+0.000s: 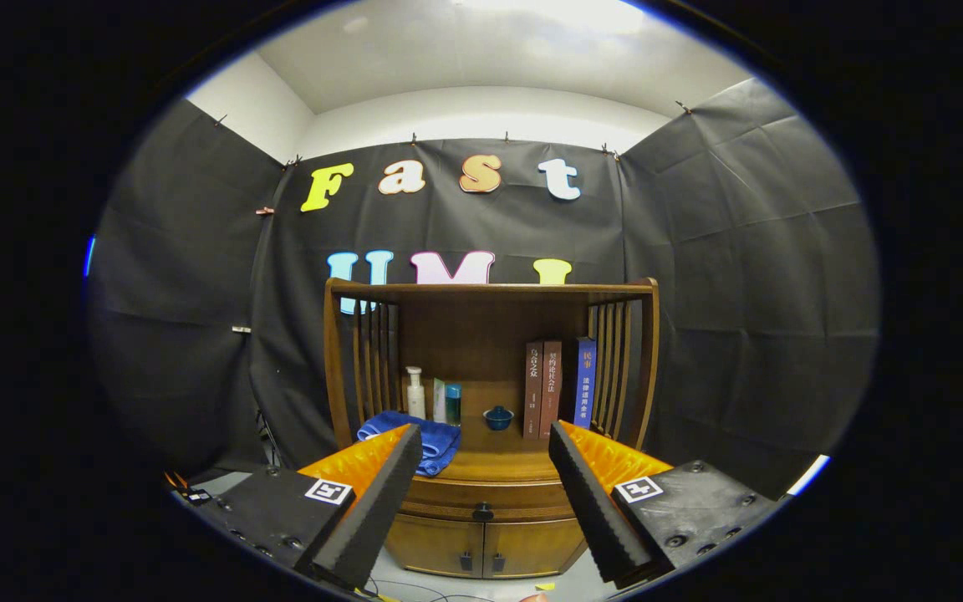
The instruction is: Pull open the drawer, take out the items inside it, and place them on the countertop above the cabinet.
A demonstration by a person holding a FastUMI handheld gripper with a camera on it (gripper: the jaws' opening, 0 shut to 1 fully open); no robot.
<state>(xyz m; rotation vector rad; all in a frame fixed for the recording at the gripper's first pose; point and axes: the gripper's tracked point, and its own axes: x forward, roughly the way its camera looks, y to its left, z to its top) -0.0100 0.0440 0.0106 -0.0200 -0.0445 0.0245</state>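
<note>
We see a wooden cabinet (486,502) standing against the black cloth wall (741,276) of the booth, under a white ceiling (481,58). We take the cabinet as our landmark. Its worktop (494,462) is a bare wooden ledge under a slatted hutch with a top shelf (490,291). At the left end of the worktop a blue towel (435,439) lies folded, its front corner hanging over the worktop's edge. Behind the towel stand a white pump bottle (415,393) and a small teal box (451,403). Near the middle of the worktop sits a small blue lidded bowl (498,417). To the right of the bowl three books (559,387) stand upright, close against the right-hand slats.

Just under the worktop runs the drawer (490,500), closed, with a dark knob (482,511) at its centre. Below the drawer are two cabinet doors (481,548), also closed. What lies inside the drawer we cannot tell.

Our claw (486,481) is spread wide and holds nothing; its two fingers (373,510) flank the drawer front, well short of it, and the knob shows in the gap between them. The middle of the worktop lies bare between towel and books. Pale floor (465,585) with thin cables shows at the cabinet's foot.
</note>
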